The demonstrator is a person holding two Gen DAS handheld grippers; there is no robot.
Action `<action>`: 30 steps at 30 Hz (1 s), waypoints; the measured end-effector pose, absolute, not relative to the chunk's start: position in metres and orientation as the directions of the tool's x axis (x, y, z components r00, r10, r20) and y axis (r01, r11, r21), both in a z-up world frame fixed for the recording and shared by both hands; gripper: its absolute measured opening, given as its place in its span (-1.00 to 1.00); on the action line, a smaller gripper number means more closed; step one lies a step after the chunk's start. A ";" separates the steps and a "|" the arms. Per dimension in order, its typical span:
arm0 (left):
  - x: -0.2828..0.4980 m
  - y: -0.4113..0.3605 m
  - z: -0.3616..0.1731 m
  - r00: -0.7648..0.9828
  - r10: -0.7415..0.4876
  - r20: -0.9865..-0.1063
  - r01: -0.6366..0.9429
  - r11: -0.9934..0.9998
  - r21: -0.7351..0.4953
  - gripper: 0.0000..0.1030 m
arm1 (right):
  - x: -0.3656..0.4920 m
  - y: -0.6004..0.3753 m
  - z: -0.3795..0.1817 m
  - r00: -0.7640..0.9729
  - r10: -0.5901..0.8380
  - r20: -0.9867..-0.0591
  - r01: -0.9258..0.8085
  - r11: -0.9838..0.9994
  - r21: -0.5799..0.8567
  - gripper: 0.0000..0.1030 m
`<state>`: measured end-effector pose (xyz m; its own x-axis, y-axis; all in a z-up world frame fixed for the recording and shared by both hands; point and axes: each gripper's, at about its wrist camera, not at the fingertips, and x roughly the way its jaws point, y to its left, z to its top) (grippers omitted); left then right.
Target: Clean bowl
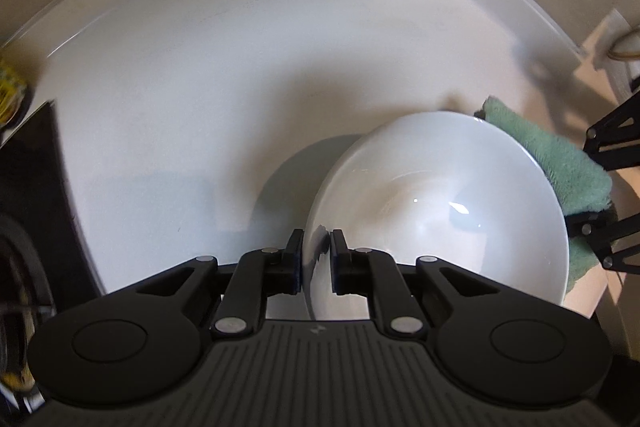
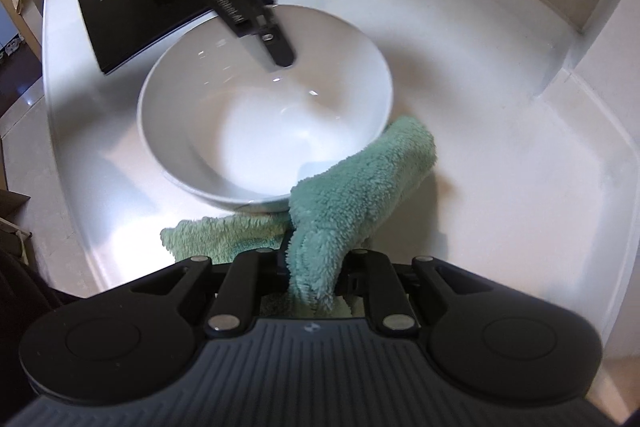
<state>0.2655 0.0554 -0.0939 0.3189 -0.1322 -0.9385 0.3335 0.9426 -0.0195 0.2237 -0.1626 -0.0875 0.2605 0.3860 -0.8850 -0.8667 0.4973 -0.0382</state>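
A white counter [image 2: 500, 147] runs beside a black cooktop [image 2: 132, 23]. On it sits the white bowl [image 2: 256, 115], tilted, its rim clamped in the left gripper [image 1: 316, 259]. The right gripper [image 2: 314, 267] pinches a green cloth [image 2: 352, 187] lying against the bowl's outer wall.

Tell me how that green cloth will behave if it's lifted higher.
The green cloth will probably droop: it already folds limply from the right hand-held gripper. Its fluffy pile suggests it is light and unlikely to slip against the white bowl.
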 end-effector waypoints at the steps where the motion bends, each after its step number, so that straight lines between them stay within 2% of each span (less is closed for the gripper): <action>1: 0.262 0.055 -0.094 0.326 -0.123 -0.937 0.315 0.949 -0.015 -0.77 | 0.226 -0.164 -0.087 0.266 0.386 -0.883 -0.863 0.503 -0.040 -0.76; 11: 0.245 0.054 -0.096 0.356 -0.105 -0.929 0.225 0.974 -0.024 -0.77 | 0.194 -0.171 -0.088 0.240 0.412 -0.879 -0.832 0.554 0.032 -0.76; 18: 0.244 0.053 -0.093 0.316 -0.106 -0.943 0.332 0.943 0.005 -0.75 | 0.200 -0.168 -0.092 0.248 0.416 -0.875 -0.811 0.583 0.047 -0.76; 24: 0.260 0.049 -0.088 0.310 -0.120 -0.943 0.431 0.902 0.026 -0.75 | 0.222 -0.167 -0.089 0.290 0.383 -0.877 -0.821 0.571 -0.023 -0.76; 30: 0.248 0.051 -0.088 0.350 -0.087 -0.933 0.335 0.942 0.038 -0.75 | 0.232 -0.159 -0.088 0.320 0.366 -0.874 -0.809 0.586 -0.051 -0.76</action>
